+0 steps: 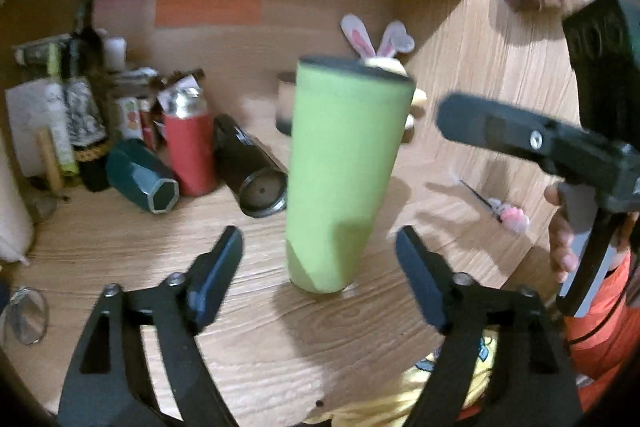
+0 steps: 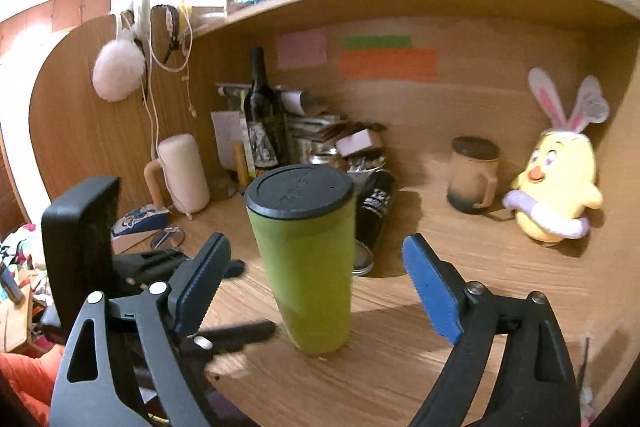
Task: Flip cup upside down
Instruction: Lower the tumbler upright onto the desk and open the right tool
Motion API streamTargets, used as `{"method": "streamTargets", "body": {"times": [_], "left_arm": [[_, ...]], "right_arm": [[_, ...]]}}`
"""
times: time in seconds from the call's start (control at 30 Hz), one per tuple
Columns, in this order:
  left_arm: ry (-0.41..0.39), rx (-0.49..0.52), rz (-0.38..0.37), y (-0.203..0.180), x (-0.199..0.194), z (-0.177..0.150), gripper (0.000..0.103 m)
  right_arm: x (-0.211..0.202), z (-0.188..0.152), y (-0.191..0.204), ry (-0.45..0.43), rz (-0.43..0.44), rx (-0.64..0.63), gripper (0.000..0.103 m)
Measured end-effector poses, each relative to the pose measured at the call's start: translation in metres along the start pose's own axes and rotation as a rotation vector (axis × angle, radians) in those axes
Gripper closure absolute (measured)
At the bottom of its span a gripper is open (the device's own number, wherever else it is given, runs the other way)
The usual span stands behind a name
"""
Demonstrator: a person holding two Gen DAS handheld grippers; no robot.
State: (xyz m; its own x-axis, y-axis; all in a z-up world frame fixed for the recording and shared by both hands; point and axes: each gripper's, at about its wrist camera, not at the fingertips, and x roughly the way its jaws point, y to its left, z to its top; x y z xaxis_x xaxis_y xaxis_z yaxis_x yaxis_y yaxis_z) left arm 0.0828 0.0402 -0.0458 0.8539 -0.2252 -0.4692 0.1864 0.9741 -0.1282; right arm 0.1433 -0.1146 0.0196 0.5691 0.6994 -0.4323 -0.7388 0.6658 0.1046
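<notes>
Wood-grain surface (image 2: 420, 367) carries everything, boxed in by a back panel and a shelf overhead, with clutter pushed toward its back edge: a dark wine bottle (image 2: 262, 111), a red flask (image 1: 188, 147), a black tumbler lying on its side (image 1: 252, 175), a lidded mug (image 2: 474, 173) and a yellow chick plush with bunny ears (image 2: 556, 183) toward the back right corner. Near the front edge, about midway along it, stands the green tumbler (image 2: 306, 275), the cup to be flipped, its narrow end down and the wide, black-capped end up. It looks rigid, with a matte, tapered wall, probably insulated and moderately heavy, so a squeeze across the mid-body seems safer than one near the narrow foot, where the taper could let it slide. The left gripper (image 1: 318, 267) and the right gripper (image 2: 312, 287) each hang wide open, empty, fingers flanking the tumbler without touching.
</notes>
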Motion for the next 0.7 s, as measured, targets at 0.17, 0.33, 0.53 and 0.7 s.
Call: {"method": "streamTargets", "body": {"times": [0.17,0.33,0.53,0.7], "left_arm": [[-0.078,-0.003,0.065,-0.01,-0.037,0.004,0.005],[-0.128,-0.011,0.141,-0.023,-0.064,-0.003,0.002],[-0.168,0.0,0.159,-0.038,-0.088,-0.008,0.0],[-0.215,0.023,0.182,-0.051,-0.105,-0.014,0.0]], "right_arm": [[-0.035,-0.011,-0.004,-0.068,-0.087,0.002,0.008],[-0.061,-0.024,-0.007,-0.119,-0.145,0.035,0.0],[-0.083,-0.036,0.005,-0.169,-0.163,0.053,0.0],[-0.098,-0.041,0.026,-0.21,-0.166,0.037,0.0]]}}
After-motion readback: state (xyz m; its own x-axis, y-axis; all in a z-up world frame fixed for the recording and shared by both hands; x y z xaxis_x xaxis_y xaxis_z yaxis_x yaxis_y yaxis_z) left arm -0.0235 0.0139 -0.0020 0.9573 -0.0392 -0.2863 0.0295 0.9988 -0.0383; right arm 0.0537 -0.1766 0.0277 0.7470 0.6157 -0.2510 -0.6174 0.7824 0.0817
